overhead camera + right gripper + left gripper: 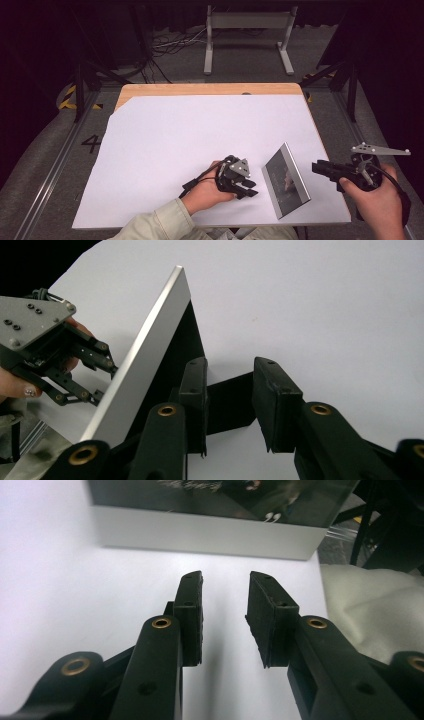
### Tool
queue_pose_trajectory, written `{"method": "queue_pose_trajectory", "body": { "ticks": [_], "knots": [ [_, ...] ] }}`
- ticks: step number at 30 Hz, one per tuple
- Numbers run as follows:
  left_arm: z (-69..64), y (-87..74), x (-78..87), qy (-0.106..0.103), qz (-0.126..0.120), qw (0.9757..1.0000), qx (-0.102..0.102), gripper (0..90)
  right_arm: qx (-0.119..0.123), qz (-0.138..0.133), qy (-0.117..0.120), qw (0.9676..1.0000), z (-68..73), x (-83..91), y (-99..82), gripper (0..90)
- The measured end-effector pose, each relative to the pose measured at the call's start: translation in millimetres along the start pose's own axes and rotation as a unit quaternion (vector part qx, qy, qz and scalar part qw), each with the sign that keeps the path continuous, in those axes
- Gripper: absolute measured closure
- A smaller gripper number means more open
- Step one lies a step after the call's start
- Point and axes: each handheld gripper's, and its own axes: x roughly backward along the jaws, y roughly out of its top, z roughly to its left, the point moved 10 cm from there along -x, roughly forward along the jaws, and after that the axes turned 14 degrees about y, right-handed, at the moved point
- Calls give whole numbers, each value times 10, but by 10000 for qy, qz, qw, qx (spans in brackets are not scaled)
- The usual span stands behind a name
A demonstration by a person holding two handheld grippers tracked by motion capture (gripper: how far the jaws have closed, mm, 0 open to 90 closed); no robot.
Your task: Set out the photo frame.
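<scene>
- The picture frame (286, 181) stands tilted on the white-covered worktop (165, 145), propped on its back stand (235, 402), between the two hands.
- The left claw (248, 188) sits just beside its front, jaws apart, gripping nothing.
- The right claw (317, 167) waits behind it, jaws likewise apart and empty, probably having let go so the frame can stand alone.

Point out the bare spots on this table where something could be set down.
The white sheet is bare from its far edge down to the left gripper, and left of that hand. The near right corner is crowded: the standing picture frame sits between the left gripper and the right gripper.
</scene>
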Motion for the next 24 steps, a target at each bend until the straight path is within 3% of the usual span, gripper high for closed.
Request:
{"method": "queue_pose_trajectory", "body": {
  "ticks": [6, 9, 13, 17, 24],
  "knots": [
    [179, -117, 179, 250, -44, 9994, 241, 661, -143, 67, 136, 9998, 52, -49, 91, 669],
    [326, -257, 321, 462, -19, 9978, 472, 644, -205, 120, 192, 9995, 85, -71, 140, 666],
    [404, -336, 391, 584, -46, 9964, 616, 628, -255, 180, 241, 9992, 135, -91, 188, 663],
    [535, -462, 532, 881, -52, 9933, 745, 612, -412, 219, 305, 9984, 201, -124, 243, 647],
    [684, -573, 710, 1078, -142, 9892, 981, 598, -554, 378, 333, 9972, 289, -180, 264, 633]
  ]
}}
